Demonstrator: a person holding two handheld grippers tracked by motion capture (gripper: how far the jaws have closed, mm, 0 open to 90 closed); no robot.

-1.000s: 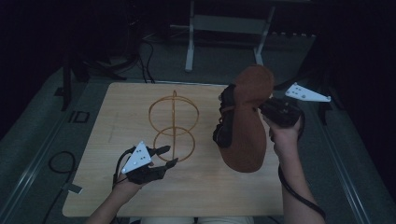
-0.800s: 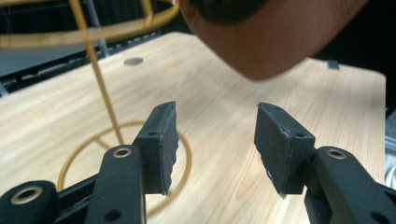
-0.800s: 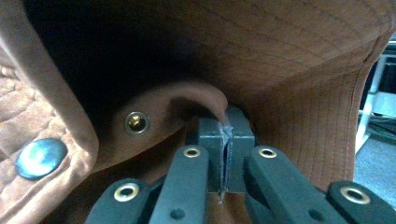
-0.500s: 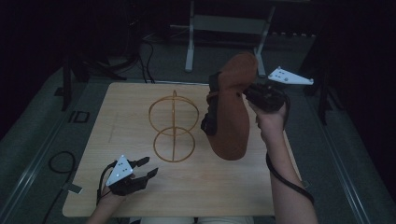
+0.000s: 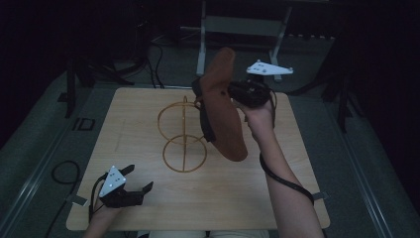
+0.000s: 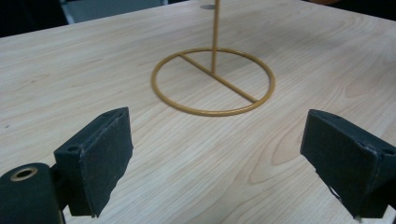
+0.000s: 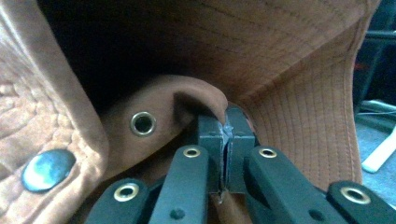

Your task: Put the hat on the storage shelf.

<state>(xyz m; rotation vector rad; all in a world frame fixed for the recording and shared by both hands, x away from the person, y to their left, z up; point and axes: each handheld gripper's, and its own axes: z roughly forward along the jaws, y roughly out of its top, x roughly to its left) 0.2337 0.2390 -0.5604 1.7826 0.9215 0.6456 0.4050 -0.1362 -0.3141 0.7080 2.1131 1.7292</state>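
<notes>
Brown hat, pinched at its edge by the closed right gripper, has swung left toward the gold wire stand, likely for hanging; left gripper, wide open and empty, pulled back.

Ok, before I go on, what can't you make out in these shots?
- High view: the hat covers the right claw and its grip.
- Left gripper view: the wire stand is cut off by the top edge.
- Right gripper view: the hat's inside is in shadow.
</notes>
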